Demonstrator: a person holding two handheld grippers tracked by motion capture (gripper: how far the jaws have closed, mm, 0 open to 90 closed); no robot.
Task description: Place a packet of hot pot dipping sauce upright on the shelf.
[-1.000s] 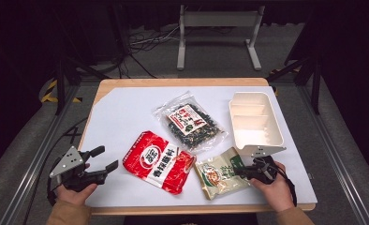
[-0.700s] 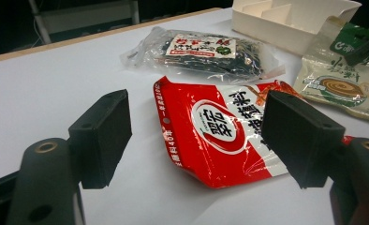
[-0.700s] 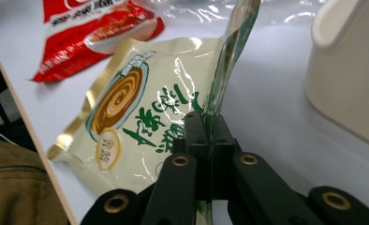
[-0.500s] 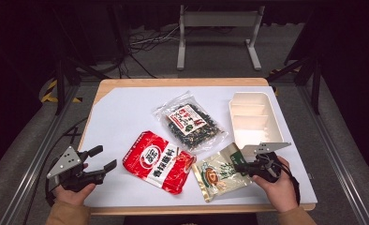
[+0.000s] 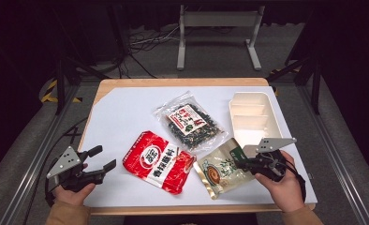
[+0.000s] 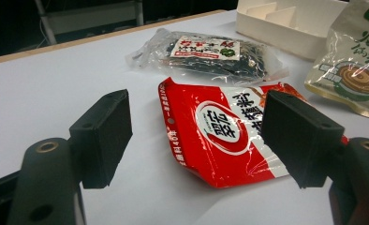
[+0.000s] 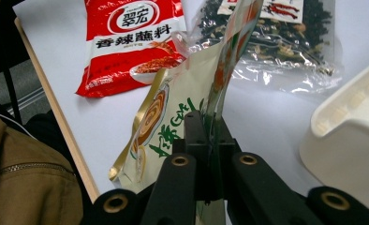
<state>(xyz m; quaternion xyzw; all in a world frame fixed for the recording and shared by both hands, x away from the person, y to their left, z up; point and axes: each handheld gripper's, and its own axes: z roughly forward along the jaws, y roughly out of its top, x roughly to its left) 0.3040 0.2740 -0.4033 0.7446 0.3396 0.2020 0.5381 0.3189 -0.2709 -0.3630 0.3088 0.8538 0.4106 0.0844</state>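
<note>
My right hand (image 5: 281, 180) sits lower right, its claw (image 5: 242, 164) pinched shut on the green pouch's (image 5: 220, 169) edge, pouch hanging leftward.

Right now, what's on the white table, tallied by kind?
Sealed food packets: 3 (red printed foil packet, clear plastic bag of dark dried food, beige-green sauce pouch pinched in the right gripper)
White plastic divided tray: 1
Total: 4
</note>
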